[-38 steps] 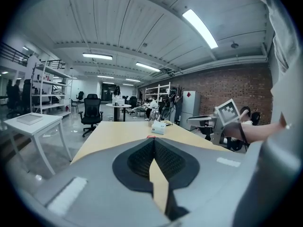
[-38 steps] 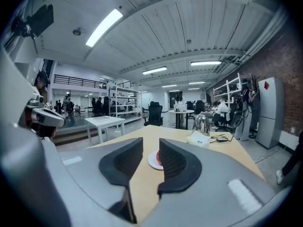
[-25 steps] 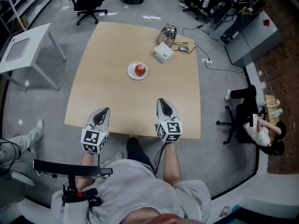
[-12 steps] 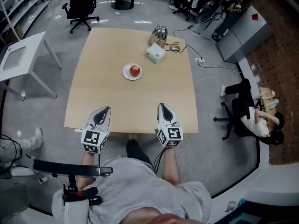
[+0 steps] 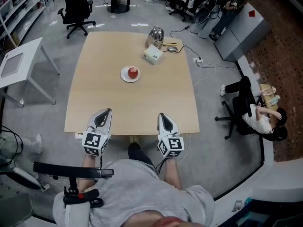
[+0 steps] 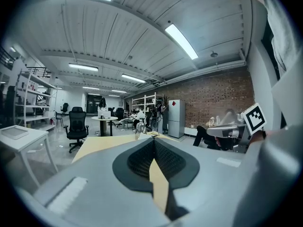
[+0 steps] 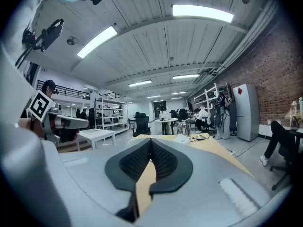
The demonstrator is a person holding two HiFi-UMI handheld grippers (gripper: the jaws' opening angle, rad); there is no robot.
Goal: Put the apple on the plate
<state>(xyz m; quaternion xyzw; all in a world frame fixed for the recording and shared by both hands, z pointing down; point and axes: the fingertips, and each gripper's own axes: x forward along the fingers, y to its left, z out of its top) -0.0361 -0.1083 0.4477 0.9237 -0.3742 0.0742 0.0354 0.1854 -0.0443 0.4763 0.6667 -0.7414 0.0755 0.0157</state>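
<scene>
"So, what has moved since a second ago?"

"Mostly the right gripper: it has slid back toward the near edge of the desk. The left gripper is about where it was. The apple has not shifted. It sits on the plate, past the middle of the desk."

"And the jaws?"

"Both pairs are closed, tips meeting, with nothing between them. On each, the ribbed black pads touch at the front and leave only a thin wedge of a gap behind."

"How much room is there?"

"Plenty. Bare top lies between the grippers and the plate, and to both sides of it. Only the far edge is busy, with a kettle and a box just in front of it. Both grippers straddle the near edge, well apart from each other."

"Surfaces?"

"The desk top is pale, smooth and wood-coloured. The plate is round and white, and the apple is red. The kettle is shiny metal, and the box is white with rounded corners. The gripper shells are smooth grey, and each carries a cube with black-and-white square markers."
</scene>
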